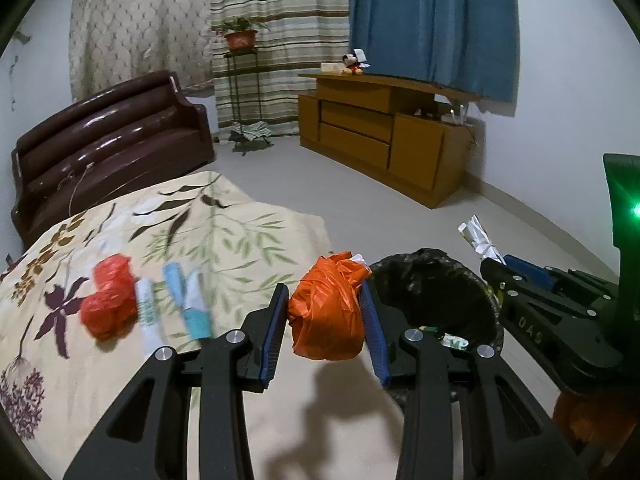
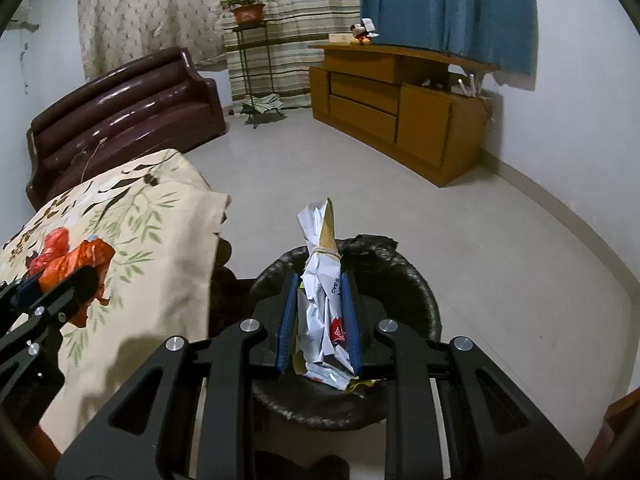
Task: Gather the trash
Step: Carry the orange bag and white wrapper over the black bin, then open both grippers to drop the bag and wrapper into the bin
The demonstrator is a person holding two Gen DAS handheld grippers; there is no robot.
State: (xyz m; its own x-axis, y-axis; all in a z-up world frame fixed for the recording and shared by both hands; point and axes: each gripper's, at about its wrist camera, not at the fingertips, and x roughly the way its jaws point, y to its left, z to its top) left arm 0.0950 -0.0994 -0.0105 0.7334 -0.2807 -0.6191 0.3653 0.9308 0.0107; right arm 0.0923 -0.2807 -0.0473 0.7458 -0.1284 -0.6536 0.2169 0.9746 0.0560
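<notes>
My left gripper (image 1: 326, 300) is shut on a crumpled orange plastic bag (image 1: 328, 312), held over the edge of the floral cloth beside the bin. The bin (image 1: 436, 292), lined with a black bag, stands on the floor to its right and holds a few scraps. My right gripper (image 2: 320, 292) is shut on a crumpled white paper bundle (image 2: 320, 280) tied with a band, right above the bin (image 2: 400, 280). On the cloth lie a red plastic wad (image 1: 106, 296) and blue-and-white wrappers (image 1: 188, 300). The right gripper (image 1: 494, 270) shows at the right edge of the left wrist view.
The floral cloth (image 1: 160, 232) covers a low surface on the left. Behind it stands a dark brown sofa (image 1: 108, 132). A wooden cabinet (image 1: 384, 132) with a toy on top lines the right wall, and a plant stand (image 1: 242, 80) sits by the curtains. Pale floor lies between.
</notes>
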